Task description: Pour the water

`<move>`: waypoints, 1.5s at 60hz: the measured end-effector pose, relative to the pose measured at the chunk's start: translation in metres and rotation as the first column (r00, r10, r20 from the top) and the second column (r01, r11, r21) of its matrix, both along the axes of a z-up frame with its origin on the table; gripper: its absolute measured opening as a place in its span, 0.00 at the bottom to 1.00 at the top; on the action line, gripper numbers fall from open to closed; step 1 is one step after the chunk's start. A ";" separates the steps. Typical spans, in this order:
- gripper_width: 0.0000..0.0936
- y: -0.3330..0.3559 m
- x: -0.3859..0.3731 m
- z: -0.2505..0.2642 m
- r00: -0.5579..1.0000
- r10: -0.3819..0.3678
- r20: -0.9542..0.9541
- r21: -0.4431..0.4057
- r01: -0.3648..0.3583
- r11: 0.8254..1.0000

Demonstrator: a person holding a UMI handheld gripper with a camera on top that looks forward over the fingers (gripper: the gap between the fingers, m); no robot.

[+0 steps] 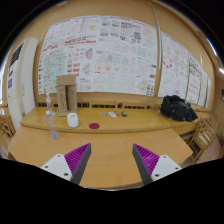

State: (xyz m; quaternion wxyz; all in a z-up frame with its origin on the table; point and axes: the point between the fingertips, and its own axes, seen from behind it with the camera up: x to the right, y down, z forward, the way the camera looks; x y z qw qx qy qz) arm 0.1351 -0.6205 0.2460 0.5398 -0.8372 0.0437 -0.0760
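Note:
A clear plastic water bottle (52,122) stands on the wooden table (110,150), far ahead and left of my fingers. A small white cup (72,120) stands just right of it. My gripper (112,163) is open and empty, its two fingers with purple pads (74,158) spread wide over the bare table top, well short of the bottle and cup.
A brown cardboard box (67,93) stands behind the bottle. A small red disc (94,126) lies mid-table. A black bag (179,108) sits at the far right end. Paper-covered wall panels (110,55) rise behind the table. A wooden chair (203,140) stands at the right.

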 end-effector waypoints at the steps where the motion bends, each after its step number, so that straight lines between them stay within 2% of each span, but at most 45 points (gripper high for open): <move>1: 0.91 -0.001 -0.001 -0.002 1.000 0.000 -0.005 -0.005 0.000 1.000; 17: 0.91 -0.011 -0.031 -0.069 0.999 -0.014 -0.051 -0.090 0.009 0.996; 27: 0.90 0.000 -0.097 -0.131 0.997 0.025 -0.074 -0.140 -0.036 0.989; 35: 0.91 0.042 -0.178 -0.172 0.992 0.069 -0.102 -0.161 -0.085 0.983; 42: 0.91 0.109 -0.257 -0.189 0.984 0.111 -0.138 -0.127 -0.129 0.984; 53: 0.89 0.239 -0.358 -0.201 0.975 0.171 -0.140 -0.028 -0.177 0.984; 63: 0.89 0.343 -0.393 -0.194 0.985 0.158 -0.071 0.049 -0.155 0.987; 67: 0.84 0.373 -0.396 -0.195 0.986 0.157 -0.048 0.066 -0.154 0.986; 76: 0.67 0.404 -0.389 -0.203 0.992 0.123 0.027 0.087 -0.125 0.988; 77: 0.60 0.405 -0.386 -0.203 0.992 0.121 0.032 0.092 -0.124 0.988; 78: 0.56 0.406 -0.387 -0.202 0.992 0.122 0.031 0.097 -0.125 0.987; 80: 0.55 0.407 -0.389 -0.200 0.991 0.132 0.013 0.109 -0.132 0.985; 84: 0.48 0.407 -0.391 -0.199 0.990 0.141 0.000 0.115 -0.140 0.983; 90: 0.37 0.407 -0.396 -0.200 0.982 0.186 -0.012 0.120 -0.184 0.976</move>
